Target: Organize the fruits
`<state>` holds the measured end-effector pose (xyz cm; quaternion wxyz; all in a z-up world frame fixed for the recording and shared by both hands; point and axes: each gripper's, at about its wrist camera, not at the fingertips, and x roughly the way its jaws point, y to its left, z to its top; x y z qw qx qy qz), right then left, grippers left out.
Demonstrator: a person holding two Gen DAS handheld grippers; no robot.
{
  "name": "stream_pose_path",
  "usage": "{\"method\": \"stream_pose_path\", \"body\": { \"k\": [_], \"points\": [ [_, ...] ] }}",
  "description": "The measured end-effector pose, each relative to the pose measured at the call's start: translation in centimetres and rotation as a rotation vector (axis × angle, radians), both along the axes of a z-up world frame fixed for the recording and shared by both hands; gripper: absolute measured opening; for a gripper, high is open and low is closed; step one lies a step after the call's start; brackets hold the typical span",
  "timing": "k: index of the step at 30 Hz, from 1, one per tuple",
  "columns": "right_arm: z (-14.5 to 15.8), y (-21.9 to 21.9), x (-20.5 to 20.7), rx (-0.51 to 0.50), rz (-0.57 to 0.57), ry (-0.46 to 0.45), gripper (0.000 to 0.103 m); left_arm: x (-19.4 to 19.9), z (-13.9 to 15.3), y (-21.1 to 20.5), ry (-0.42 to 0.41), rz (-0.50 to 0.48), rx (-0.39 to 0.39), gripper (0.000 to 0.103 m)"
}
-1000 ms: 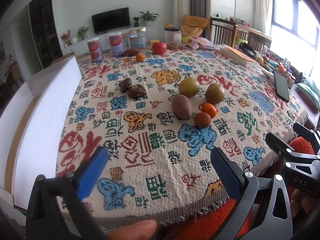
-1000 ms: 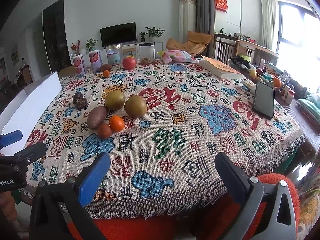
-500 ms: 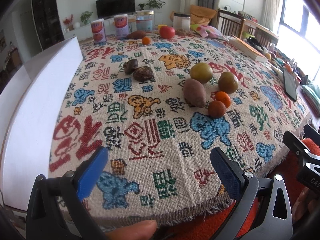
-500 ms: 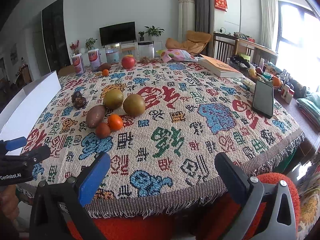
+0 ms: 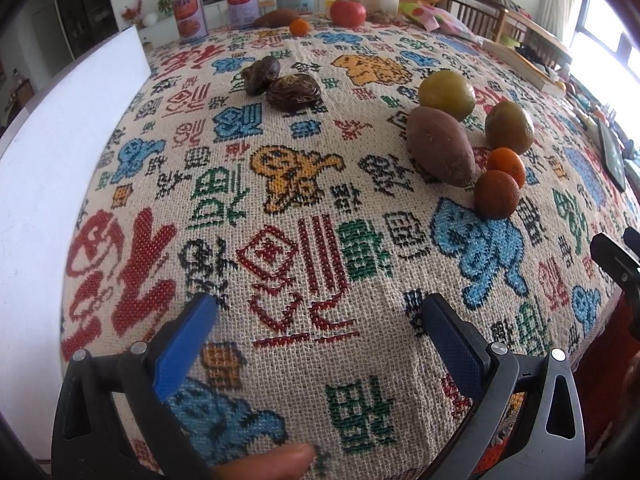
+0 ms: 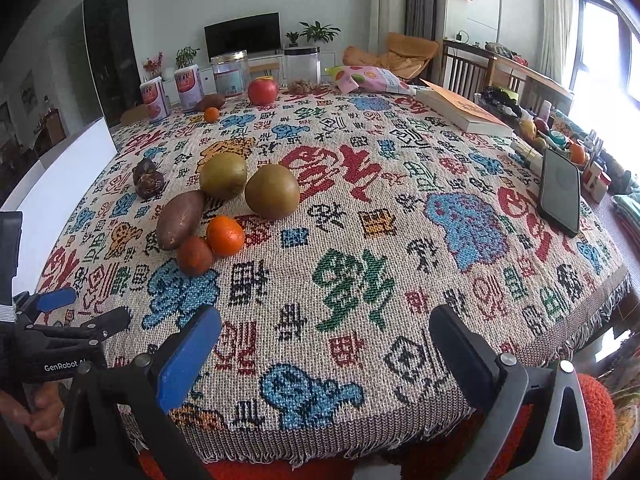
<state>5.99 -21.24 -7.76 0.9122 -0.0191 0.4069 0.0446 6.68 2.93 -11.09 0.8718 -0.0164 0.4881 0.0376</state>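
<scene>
Left gripper [image 5: 316, 320] advanced over tablecloth [image 5: 304, 240], jaws wide, empty. Right gripper [image 6: 324, 336] static, wide, empty. Fruit cluster around sweet potato [image 5: 440, 146] upper right of left view.

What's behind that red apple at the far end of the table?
Behind the red apple stand a clear jar and scattered nuts. The jar's contents cannot be made out.

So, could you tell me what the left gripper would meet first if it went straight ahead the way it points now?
Probably only the tablecloth: the open left gripper tilts down at bare cloth. Further along that line lie two dark wrinkled fruits, though depth is hard to judge. The sweet potato sits off to its right.
</scene>
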Motion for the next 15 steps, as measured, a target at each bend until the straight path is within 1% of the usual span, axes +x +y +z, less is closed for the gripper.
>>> {"method": "stream_pose_path", "body": {
  "k": [2,6,7,9,10,14,15],
  "points": [
    [-1.4,-0.3,0.9,-0.007,-0.02,0.03,0.103,-0.1,0.0,0.1,-0.008,-0.002,0.0,0.103],
    [-4.0,-0.6,1.1,-0.028,-0.012,0.11,0.103,-0.6,-0.1,0.0,-0.038,-0.006,0.0,0.103],
    [-3.9,-0.7,0.9,-0.025,-0.007,0.097,0.103,-0.5,-0.1,0.0,-0.034,-0.006,0.0,0.103],
    [-4.0,-0.8,0.8,-0.029,-0.001,0.098,0.103,0.2,0.2,0.1,0.014,-0.014,-0.02,0.102],
    [-4.0,-0.8,0.7,-0.028,0.0,0.093,0.103,0.9,0.6,0.3,0.03,-0.03,-0.07,0.102],
    [-4.0,-0.8,0.5,-0.031,0.009,0.079,0.103,4.4,3.5,1.0,0.02,-0.08,-0.384,0.101],
    [-4.0,-0.7,0.4,-0.031,0.008,0.078,0.103,5.6,3.9,0.7,0.029,-0.098,-0.441,0.101]
  ]
}}
